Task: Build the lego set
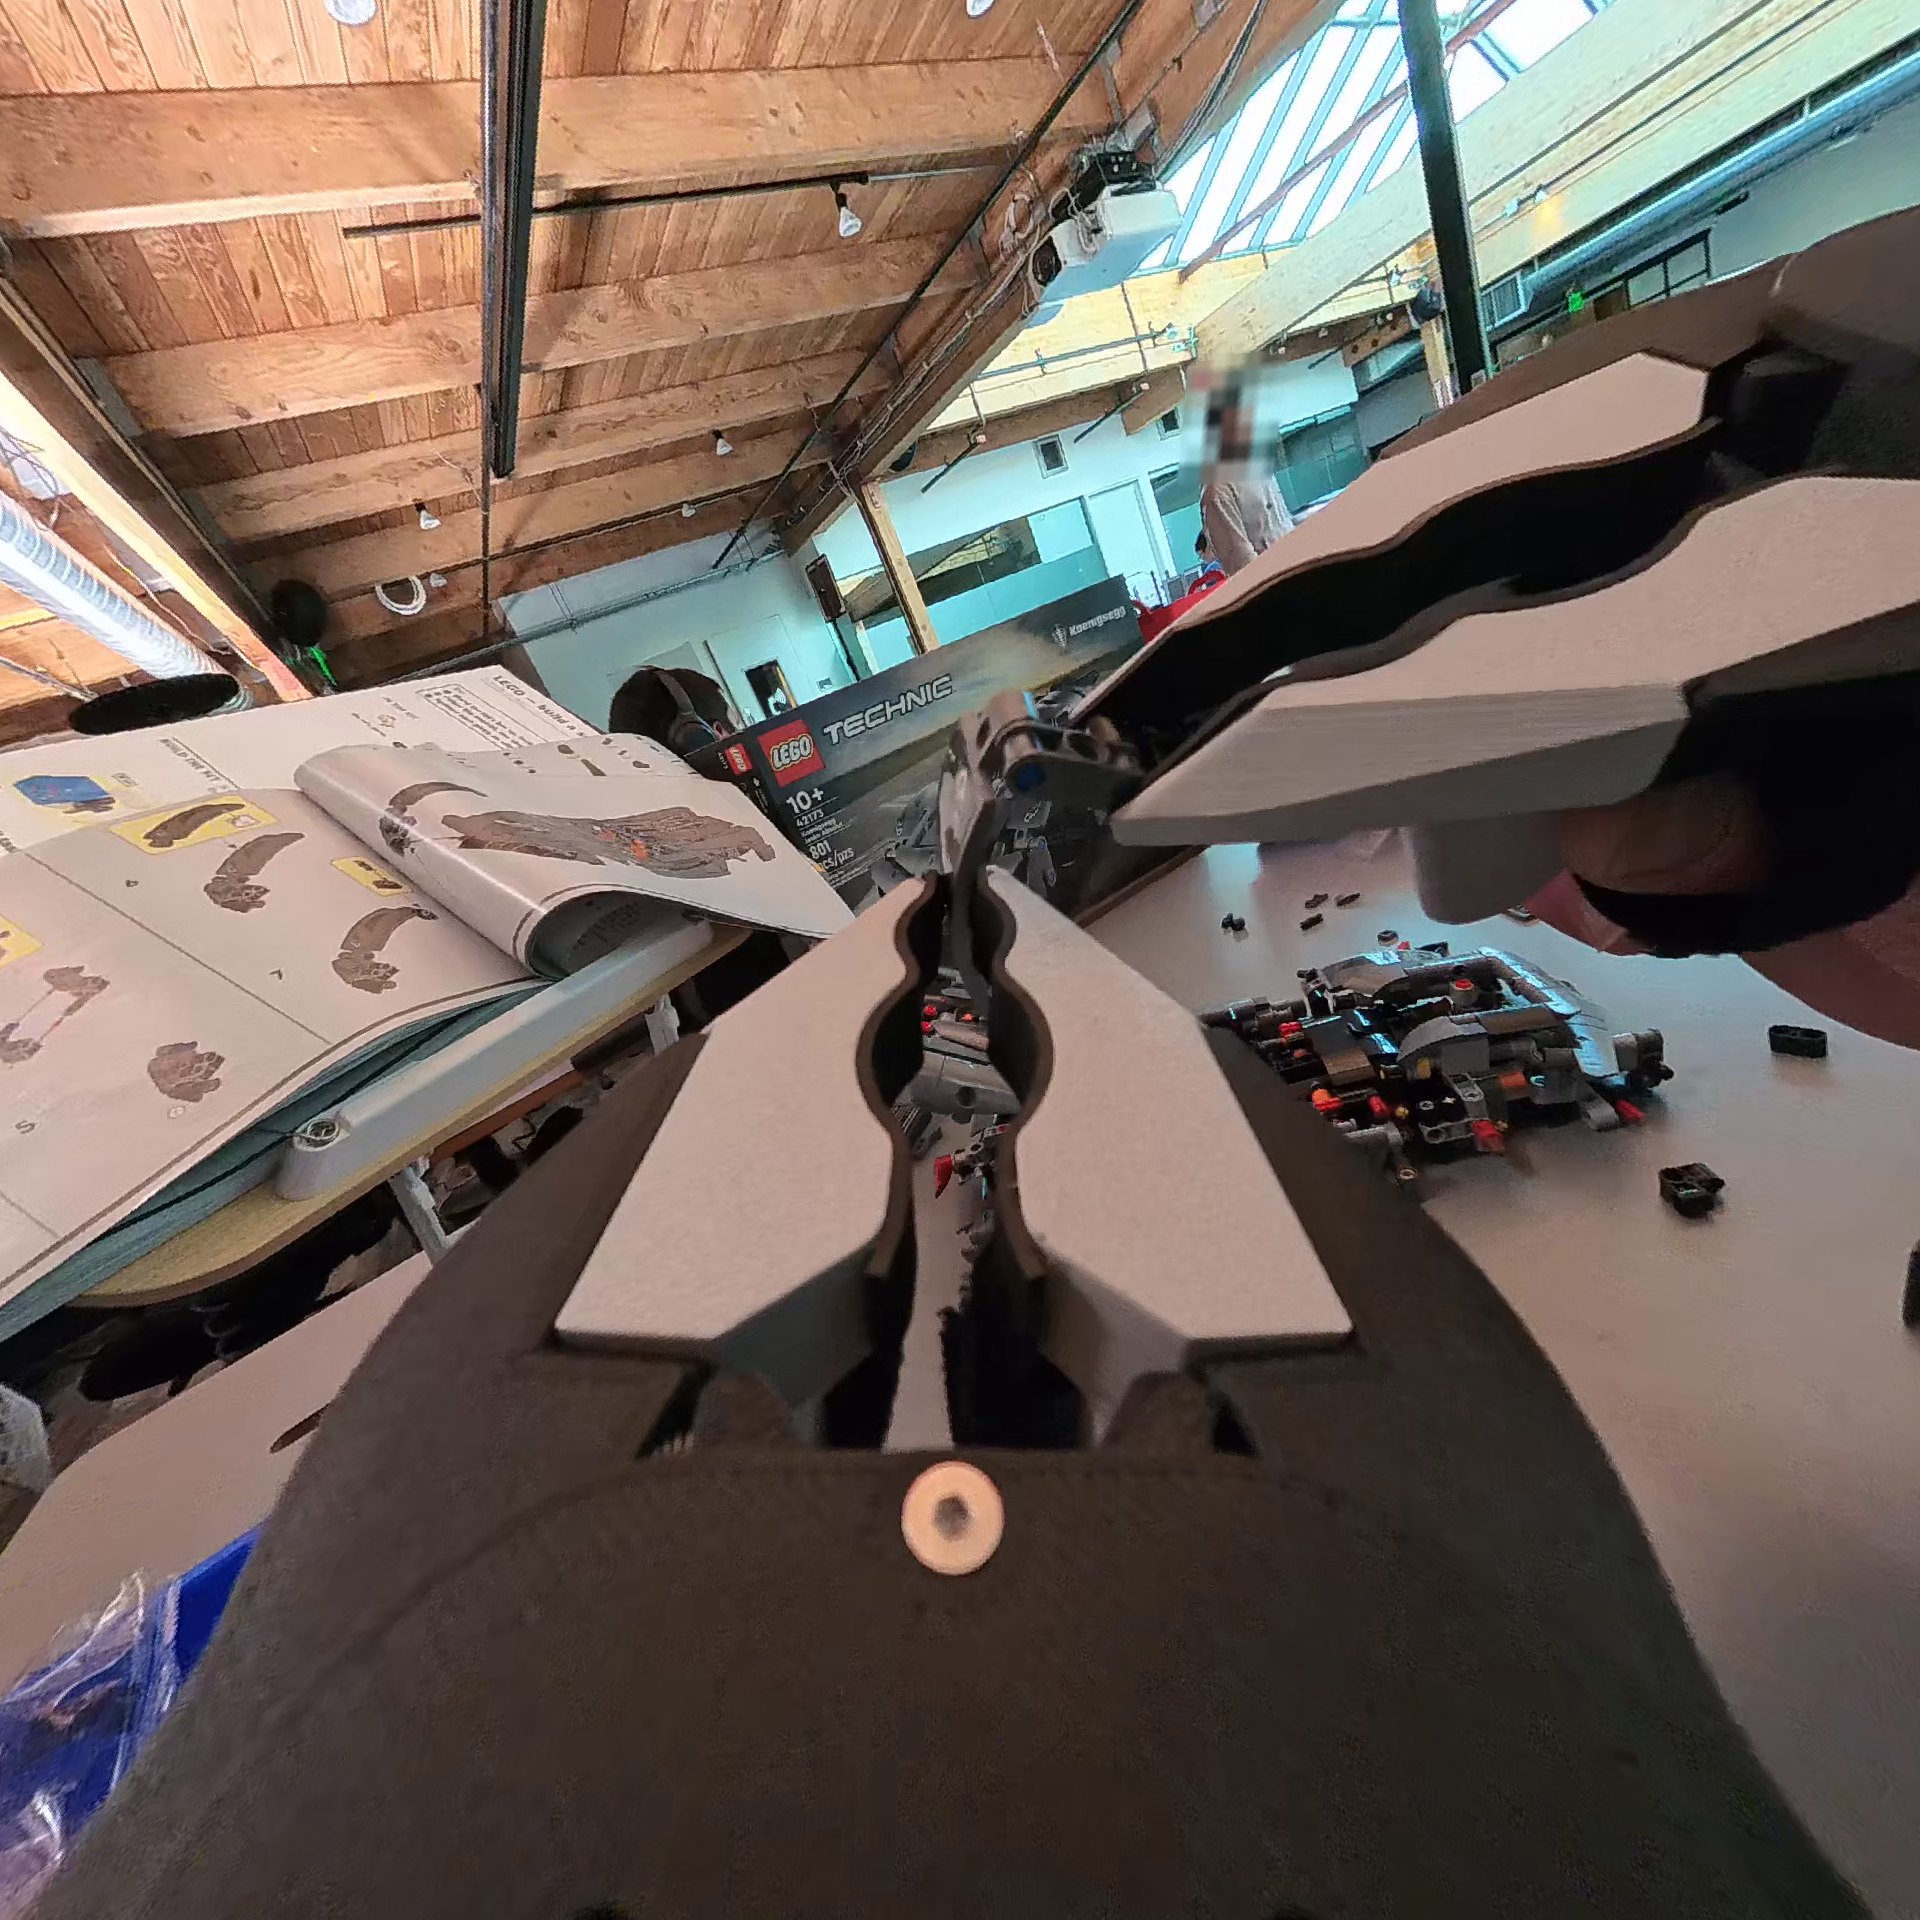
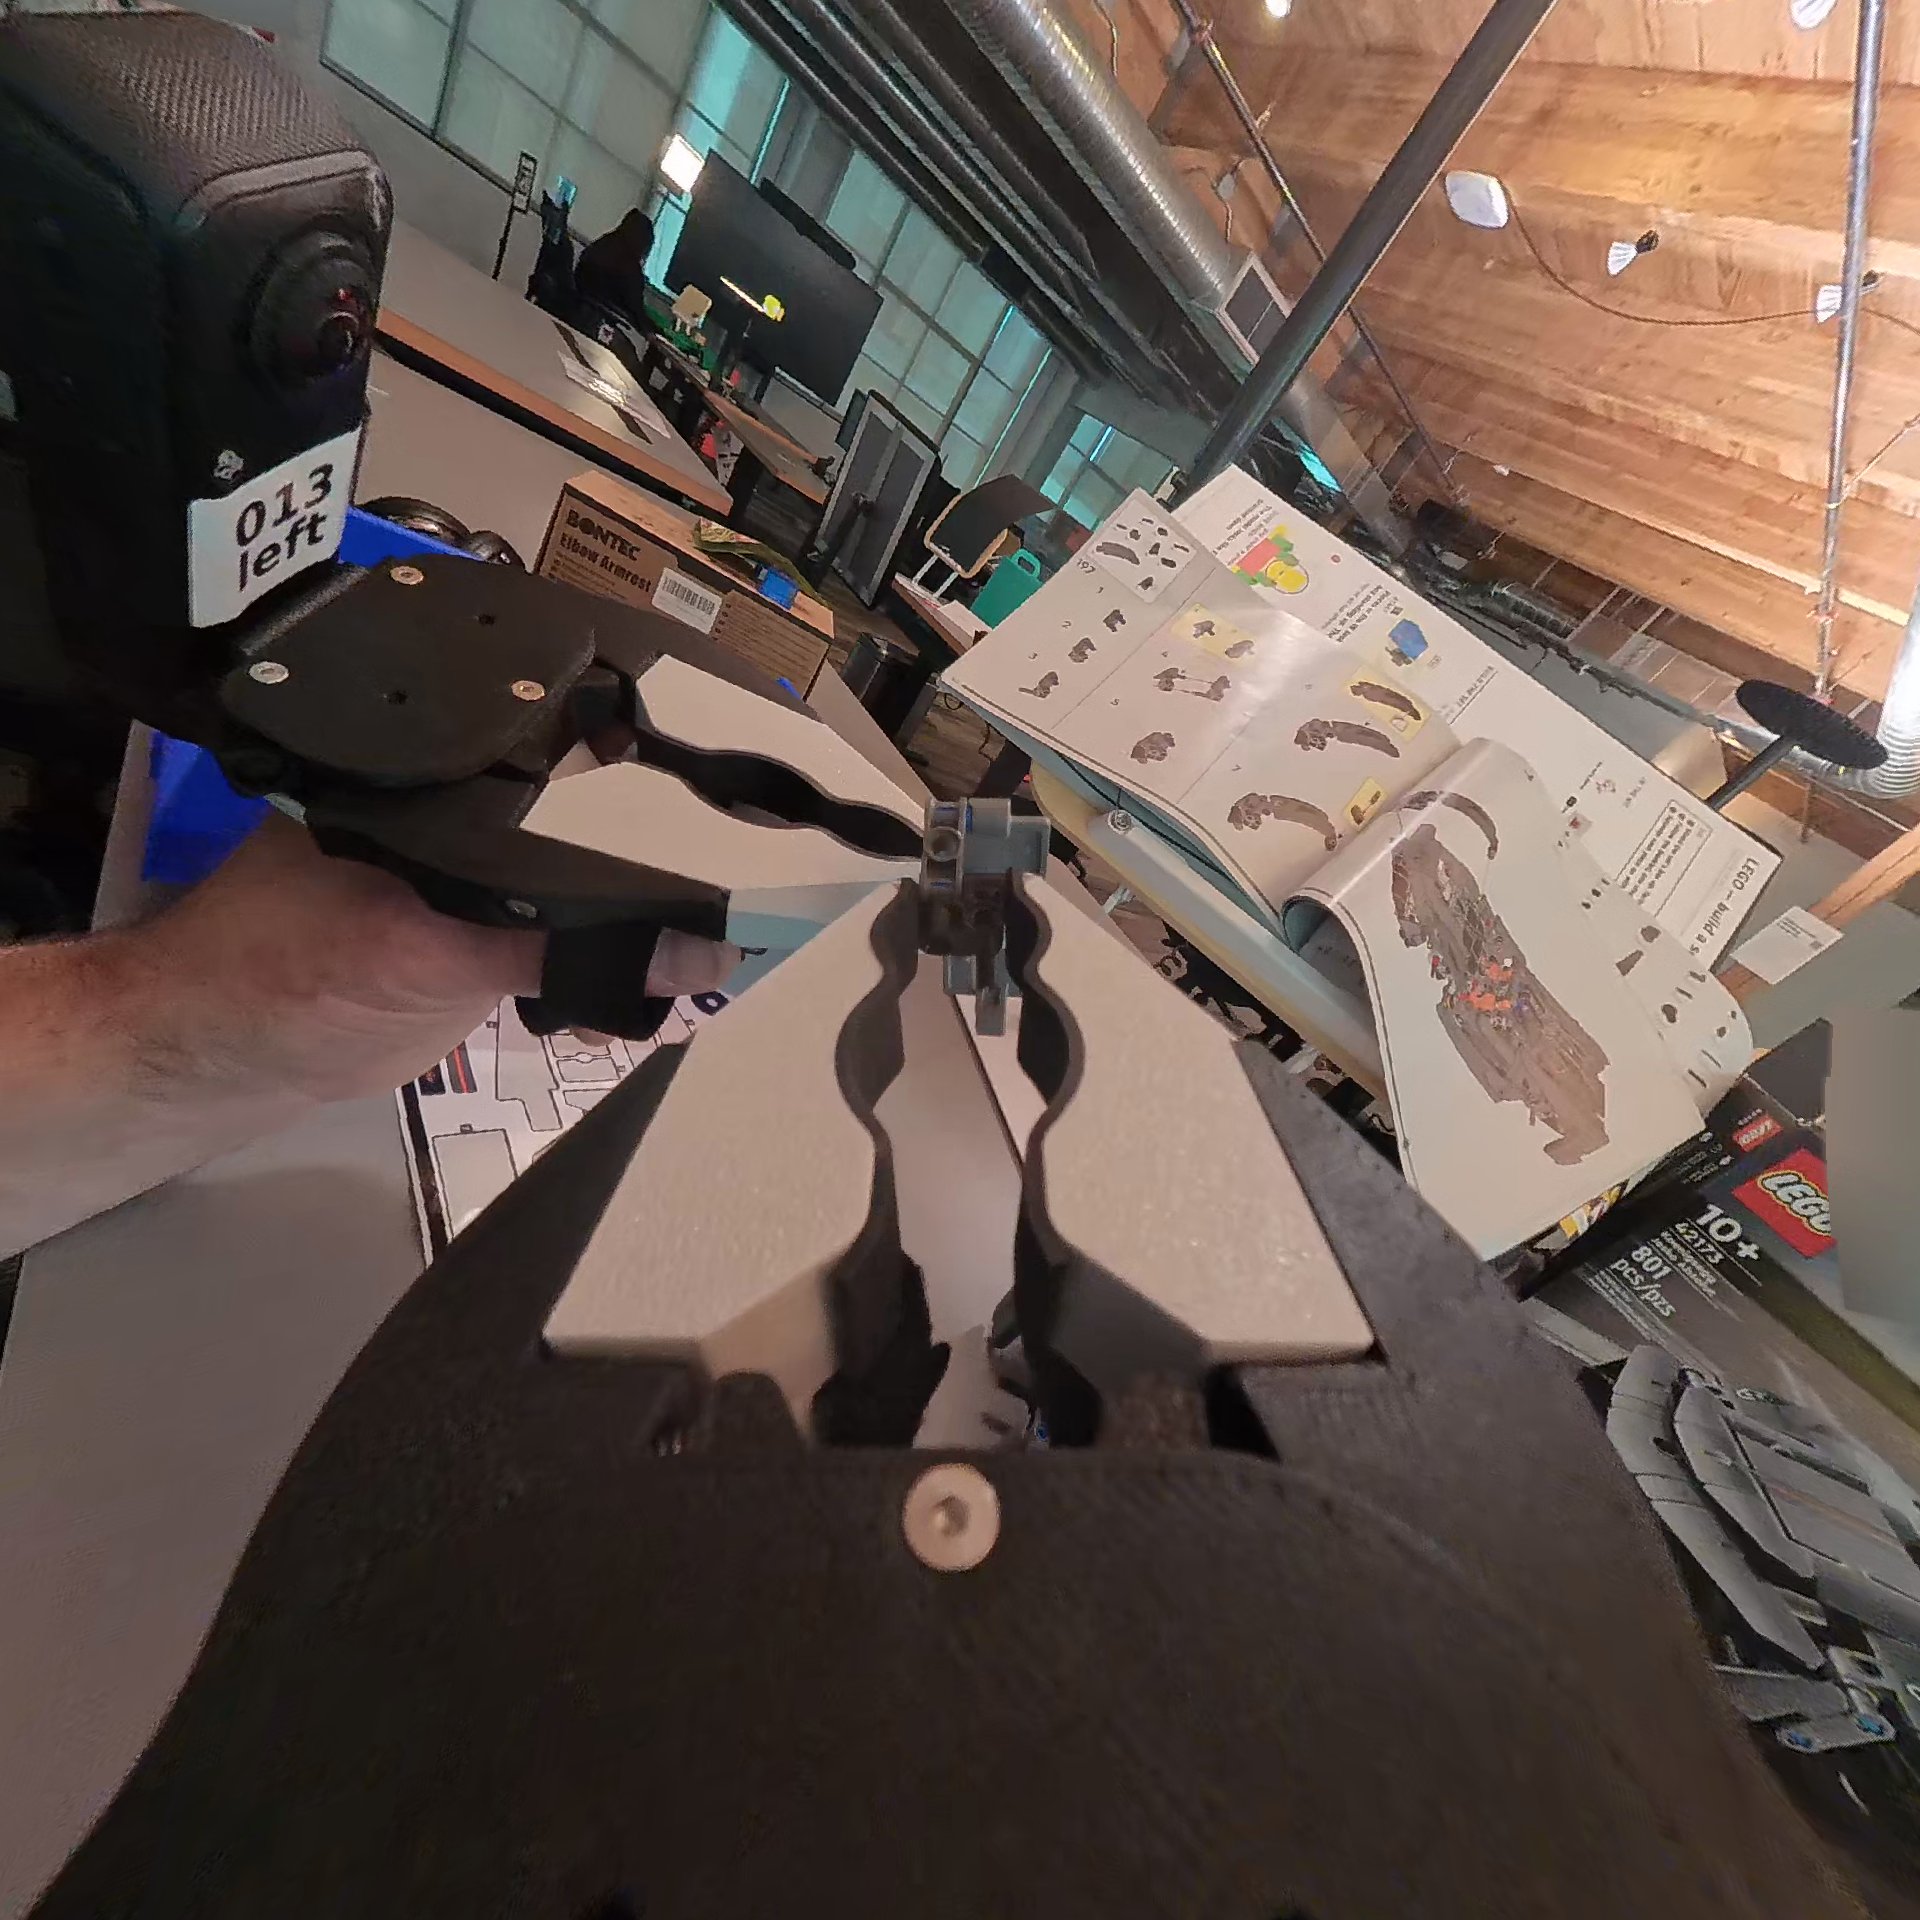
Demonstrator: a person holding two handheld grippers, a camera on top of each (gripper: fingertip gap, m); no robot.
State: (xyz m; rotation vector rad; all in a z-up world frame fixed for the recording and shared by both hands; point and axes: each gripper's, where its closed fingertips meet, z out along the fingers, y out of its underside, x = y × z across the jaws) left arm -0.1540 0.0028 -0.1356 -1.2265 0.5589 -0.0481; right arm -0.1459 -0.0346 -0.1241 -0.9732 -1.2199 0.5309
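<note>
A small grey Lego sub-assembly [image 1: 1000, 740] with a blue pin is held in the air between both grippers. My left gripper [image 1: 958, 883] is shut on its lower dark strip. My right gripper [image 1: 1096, 769] comes in from the right and is shut on its upper part. In the right wrist view the sub-assembly [image 2: 982, 844] sits at my right gripper's [image 2: 961, 889] tips, with the left gripper [image 2: 906, 854] pinching it from the left. A partly built dark grey model [image 1: 1455, 1049] lies on the table [image 1: 1662, 1403] to the right, below both grippers.
An open instruction booklet [image 1: 312, 914] [image 2: 1351, 810] rests on a stand at the left. The Lego box [image 1: 883, 743] [image 2: 1714, 1247] stands behind. Loose black pieces [image 1: 1688, 1187] lie near the model. A blue bin [image 2: 197, 790], a cardboard box [image 2: 686, 597] and a sticker sheet [image 2: 499, 1091] lie beyond the left gripper. The grippers are tip to tip, or close to it. Left tips and right tips are each some 25 cm from the partly built dark grey model [image 1: 1455, 1049].
</note>
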